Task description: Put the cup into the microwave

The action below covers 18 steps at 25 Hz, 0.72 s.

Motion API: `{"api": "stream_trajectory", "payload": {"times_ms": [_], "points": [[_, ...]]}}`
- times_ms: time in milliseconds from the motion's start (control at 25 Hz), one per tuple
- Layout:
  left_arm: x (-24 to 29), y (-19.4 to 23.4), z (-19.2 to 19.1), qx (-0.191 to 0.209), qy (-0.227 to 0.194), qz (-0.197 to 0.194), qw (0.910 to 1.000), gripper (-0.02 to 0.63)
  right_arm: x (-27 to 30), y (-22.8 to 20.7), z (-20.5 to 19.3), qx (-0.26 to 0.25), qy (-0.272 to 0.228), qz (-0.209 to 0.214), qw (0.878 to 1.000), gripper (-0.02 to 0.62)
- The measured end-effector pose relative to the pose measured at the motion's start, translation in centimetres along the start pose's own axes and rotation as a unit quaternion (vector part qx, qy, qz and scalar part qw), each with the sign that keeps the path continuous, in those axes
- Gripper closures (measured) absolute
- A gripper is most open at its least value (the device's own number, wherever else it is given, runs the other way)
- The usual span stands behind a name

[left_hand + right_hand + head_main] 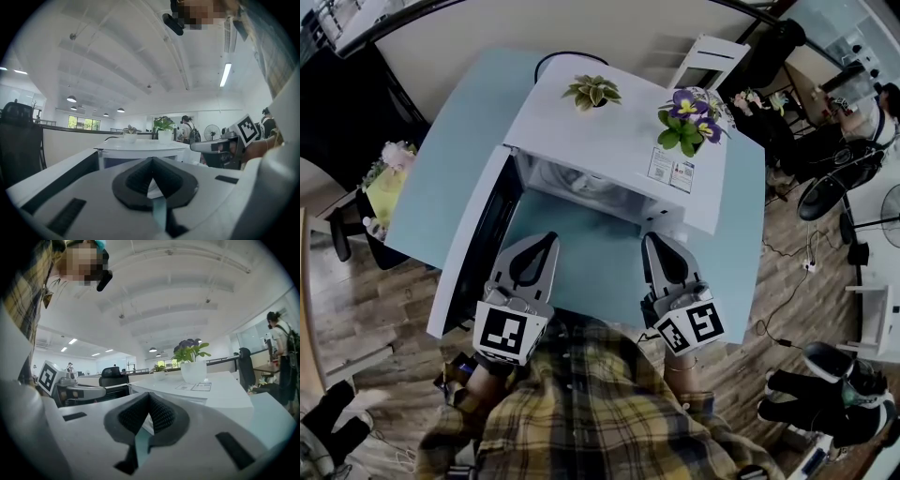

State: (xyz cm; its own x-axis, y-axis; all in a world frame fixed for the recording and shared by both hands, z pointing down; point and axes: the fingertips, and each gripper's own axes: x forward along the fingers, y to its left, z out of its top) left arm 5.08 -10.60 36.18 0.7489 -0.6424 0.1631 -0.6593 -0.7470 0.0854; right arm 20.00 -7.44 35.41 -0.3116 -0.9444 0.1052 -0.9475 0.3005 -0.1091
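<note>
Two closed, empty claws, the left gripper (549,238) and the right gripper (652,237), point at the open microwave (609,141), just before its mouth. Where the cup is, I cannot tell. Under the microwave is a pale blue table (455,131), on top of it two potted plants (592,91), and around it an office.

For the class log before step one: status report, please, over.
Left gripper shut, empty; right gripper shut, empty. Microwave door open. No cup in view. Nothing blocking the opening.
</note>
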Motion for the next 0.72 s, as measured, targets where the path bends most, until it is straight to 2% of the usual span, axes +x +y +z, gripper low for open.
{"api": "stream_trajectory", "payload": {"times_ms": [360,720], "points": [[0.07,0.49,-0.06,0.008,-0.008,0.008,0.9999,0.614,0.18,-0.22,-0.18,-0.001,0.000,0.001,1.000,0.594],[0.25,0.69,0.09,0.004,0.002,0.009,0.9999,0.614,0.63,-0.16,-0.20,-0.001,0.003,0.007,1.000,0.594]]}}
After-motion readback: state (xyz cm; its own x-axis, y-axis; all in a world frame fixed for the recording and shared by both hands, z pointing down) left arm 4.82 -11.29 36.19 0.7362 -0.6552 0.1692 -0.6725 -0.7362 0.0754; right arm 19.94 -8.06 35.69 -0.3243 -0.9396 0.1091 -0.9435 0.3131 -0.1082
